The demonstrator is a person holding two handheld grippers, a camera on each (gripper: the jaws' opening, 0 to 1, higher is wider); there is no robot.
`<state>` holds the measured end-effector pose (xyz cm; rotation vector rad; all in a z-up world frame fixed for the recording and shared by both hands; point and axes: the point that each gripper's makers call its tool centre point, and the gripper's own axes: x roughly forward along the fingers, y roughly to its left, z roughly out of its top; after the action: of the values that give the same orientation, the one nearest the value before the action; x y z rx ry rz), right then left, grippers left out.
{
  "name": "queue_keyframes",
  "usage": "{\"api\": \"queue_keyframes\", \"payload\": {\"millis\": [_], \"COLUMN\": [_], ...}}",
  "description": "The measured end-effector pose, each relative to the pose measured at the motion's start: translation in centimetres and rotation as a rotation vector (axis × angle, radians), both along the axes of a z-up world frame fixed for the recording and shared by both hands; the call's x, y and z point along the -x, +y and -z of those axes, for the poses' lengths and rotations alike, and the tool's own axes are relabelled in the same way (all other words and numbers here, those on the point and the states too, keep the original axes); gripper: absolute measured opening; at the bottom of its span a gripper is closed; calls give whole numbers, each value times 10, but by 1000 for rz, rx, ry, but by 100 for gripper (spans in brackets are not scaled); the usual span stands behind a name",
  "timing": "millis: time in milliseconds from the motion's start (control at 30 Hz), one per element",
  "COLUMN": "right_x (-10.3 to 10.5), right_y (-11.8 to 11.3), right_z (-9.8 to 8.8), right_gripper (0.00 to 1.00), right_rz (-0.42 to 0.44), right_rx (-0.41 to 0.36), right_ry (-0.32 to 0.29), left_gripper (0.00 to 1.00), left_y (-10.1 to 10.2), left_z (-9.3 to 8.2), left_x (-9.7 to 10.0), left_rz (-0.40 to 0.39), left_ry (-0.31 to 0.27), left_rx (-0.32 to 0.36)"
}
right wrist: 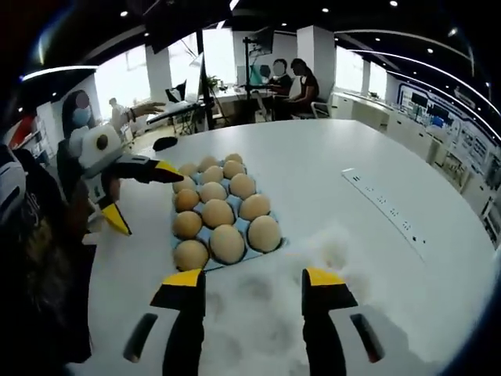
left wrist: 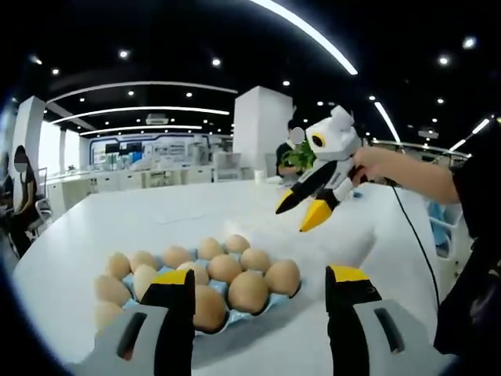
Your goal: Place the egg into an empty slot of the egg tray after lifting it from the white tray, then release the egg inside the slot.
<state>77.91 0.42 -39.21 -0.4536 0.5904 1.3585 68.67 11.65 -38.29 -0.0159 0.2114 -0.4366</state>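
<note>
Both yellow-tipped grippers, left gripper (right wrist: 133, 196) & right gripper (left wrist: 305, 210), hover spread w/ nothing held over white counter (right wrist: 376, 172) nr blue egg tray (right wrist: 275, 244) of brown eggs (right wrist: 227, 243).

Matt brown-shelled eggs (right wrist: 228, 244) sit in a blue egg tray (right wrist: 275, 244) (likely moulded plastic) on a smooth, faintly glossy white worktop (right wrist: 376, 258).
</note>
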Motion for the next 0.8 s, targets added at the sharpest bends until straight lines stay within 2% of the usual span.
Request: {"api": "queue_keyframes", "payload": {"millis": [567,800], "right_x": [28,35], "right_y": [-50,-70], "right_z": [-1,-2], "right_gripper": [64,69], "right_rz": [56,106], "right_rx": [-66,-126], "right_ry": [-36,-55], "left_gripper": [71,73], "left_y": [-8,-6], "left_z": [7,8], "left_x": [5,6], "left_rz": [1,-13], "left_ry": [34,40], "left_rx": [-34,-42]}}
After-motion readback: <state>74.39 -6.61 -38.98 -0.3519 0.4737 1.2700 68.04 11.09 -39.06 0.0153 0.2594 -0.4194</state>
